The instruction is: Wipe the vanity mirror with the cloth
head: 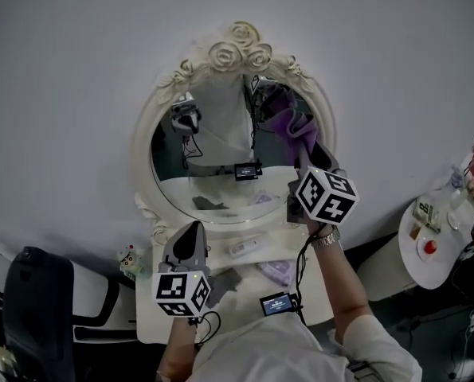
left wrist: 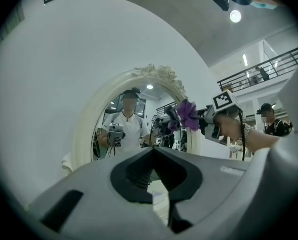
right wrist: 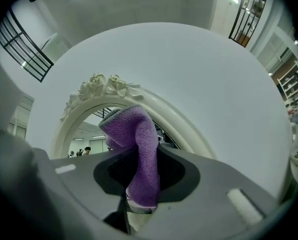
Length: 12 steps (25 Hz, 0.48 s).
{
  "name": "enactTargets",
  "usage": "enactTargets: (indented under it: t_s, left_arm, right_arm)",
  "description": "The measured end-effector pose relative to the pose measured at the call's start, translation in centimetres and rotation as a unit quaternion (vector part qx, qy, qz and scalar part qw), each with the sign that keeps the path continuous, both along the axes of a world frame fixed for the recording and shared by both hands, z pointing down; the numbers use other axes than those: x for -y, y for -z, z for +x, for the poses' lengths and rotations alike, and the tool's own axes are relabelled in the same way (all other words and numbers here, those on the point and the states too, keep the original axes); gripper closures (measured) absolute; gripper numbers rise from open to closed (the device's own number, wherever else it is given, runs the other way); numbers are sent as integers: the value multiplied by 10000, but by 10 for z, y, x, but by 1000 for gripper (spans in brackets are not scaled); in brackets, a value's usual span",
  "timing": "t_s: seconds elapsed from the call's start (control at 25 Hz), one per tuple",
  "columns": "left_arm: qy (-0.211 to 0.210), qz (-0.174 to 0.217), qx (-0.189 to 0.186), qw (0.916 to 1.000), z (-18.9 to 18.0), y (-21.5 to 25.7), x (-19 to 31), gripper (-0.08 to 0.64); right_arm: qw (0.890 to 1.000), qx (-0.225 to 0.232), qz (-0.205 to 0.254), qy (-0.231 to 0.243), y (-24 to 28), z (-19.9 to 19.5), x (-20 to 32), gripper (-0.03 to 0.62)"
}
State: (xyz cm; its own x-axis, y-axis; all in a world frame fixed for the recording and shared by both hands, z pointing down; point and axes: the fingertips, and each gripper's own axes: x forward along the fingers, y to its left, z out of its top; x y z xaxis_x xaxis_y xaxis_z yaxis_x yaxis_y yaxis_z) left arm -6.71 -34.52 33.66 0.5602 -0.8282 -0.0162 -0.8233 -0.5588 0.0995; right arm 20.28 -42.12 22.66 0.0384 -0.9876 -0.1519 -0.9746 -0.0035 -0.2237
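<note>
Right tongs (right wrist: 138,191) are clamping the purple cloth (right wrist: 136,139), holding it at the vanity mirror (head: 221,161) glass near 2 o'clock; contact unclear. Left tongs (left wrist: 154,150) are hanging closed, empty, near 7 o'clock. Wiping step seems in hand; next move is likely calling for an even-pressure sweep toward 9 o'clock.
</note>
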Motion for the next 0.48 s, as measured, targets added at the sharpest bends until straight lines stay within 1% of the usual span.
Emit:
enactTargets:
  t_s: [0.2, 0.32, 0.48]
  left_arm:
    - [111, 44, 40, 9999, -10, 8, -3, 558]
    - [244, 86, 116, 9996, -22, 13, -5, 558]
    - [440, 24, 14, 9990, -35, 10, -3, 558]
  right_arm:
    - [9994, -321, 96, -119, 33, -1, 21, 483]
    - [9992, -348, 111, -137, 43, -6, 29, 483]
    - [9991, -362, 214, -82, 57, -17, 32, 483]
